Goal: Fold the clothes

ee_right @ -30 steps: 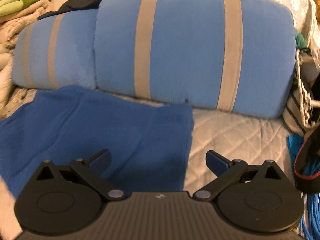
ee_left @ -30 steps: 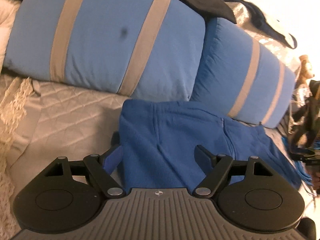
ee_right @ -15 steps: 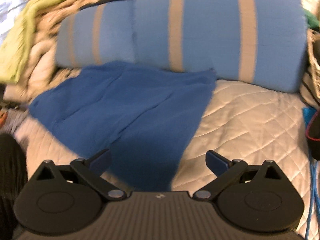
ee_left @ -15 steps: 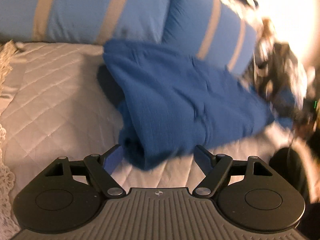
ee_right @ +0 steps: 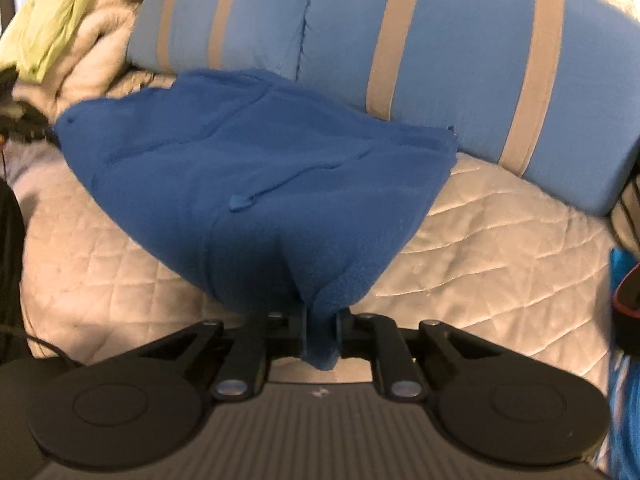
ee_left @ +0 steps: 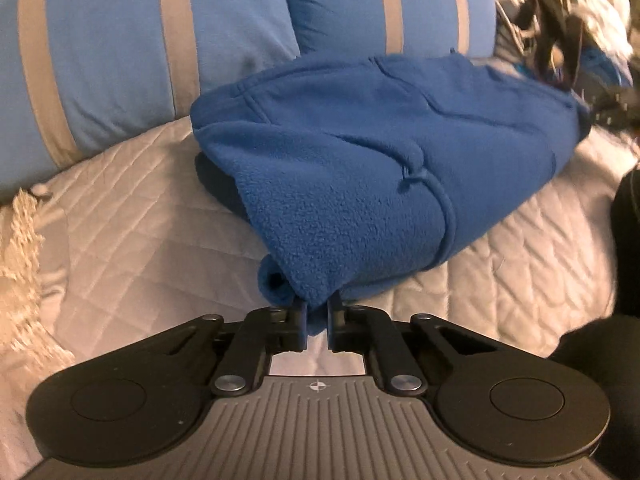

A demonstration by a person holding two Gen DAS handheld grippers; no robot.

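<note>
A blue fleece garment with a knotted drawstring lies on the quilted bed cover, reaching back to the striped pillows. My left gripper is closing its jaws, and the pads pinch the garment's near corner. In the right wrist view the same garment bunches toward my right gripper. Its jaws are closing too, with a fold of fleece squeezed between them and hanging out below. The cloth rises from the quilt toward both grips.
Two blue pillows with tan stripes block the back of the bed. Piled blankets and a green cloth sit at the left, a fringed throw at the bed's left edge. Dark clutter and blue cords crowd the right side.
Both grippers went from wide open to closed on the fleece's near edge. Both views dropped closer to the bed, and the garment bunched up toward the fingers.
</note>
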